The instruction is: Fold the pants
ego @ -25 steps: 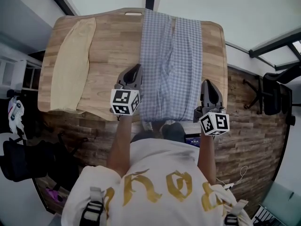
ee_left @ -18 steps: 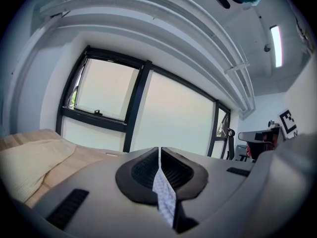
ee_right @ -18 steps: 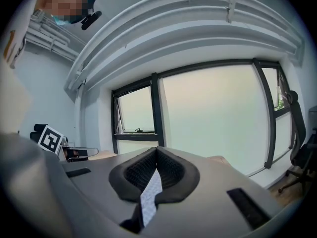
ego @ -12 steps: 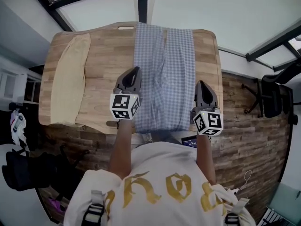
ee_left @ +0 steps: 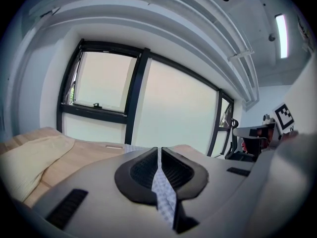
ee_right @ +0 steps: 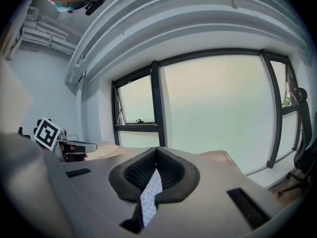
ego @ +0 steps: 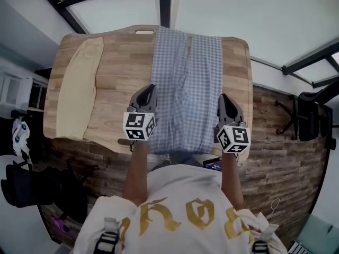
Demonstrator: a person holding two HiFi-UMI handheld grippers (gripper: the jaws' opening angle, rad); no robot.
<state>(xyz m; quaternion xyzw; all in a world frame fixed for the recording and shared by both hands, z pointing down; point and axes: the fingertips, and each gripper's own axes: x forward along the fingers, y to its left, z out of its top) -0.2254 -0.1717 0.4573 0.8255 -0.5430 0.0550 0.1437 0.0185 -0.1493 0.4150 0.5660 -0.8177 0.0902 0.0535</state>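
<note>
Looking at the checked pants [ego: 185,83] first: they lie full length down the right half of the wooden table [ego: 122,57], the two legs side by side and running to the far edge, the waist end at the near edge by me. I see no fold in them, so I judge the job is right at its start. My left gripper [ego: 149,90] is clamped on the near left corner of the waist end, and the left gripper view shows a strip of the check pinched between its closed jaws. My right gripper [ego: 224,99] bites the near right corner the same way, cloth nipped tight. So the grasp is done and every fold is left. As I read it, the first one means carrying this end over the legs. Off to the left lies a cream cloth [ego: 79,83], well apart and untouched.
</note>
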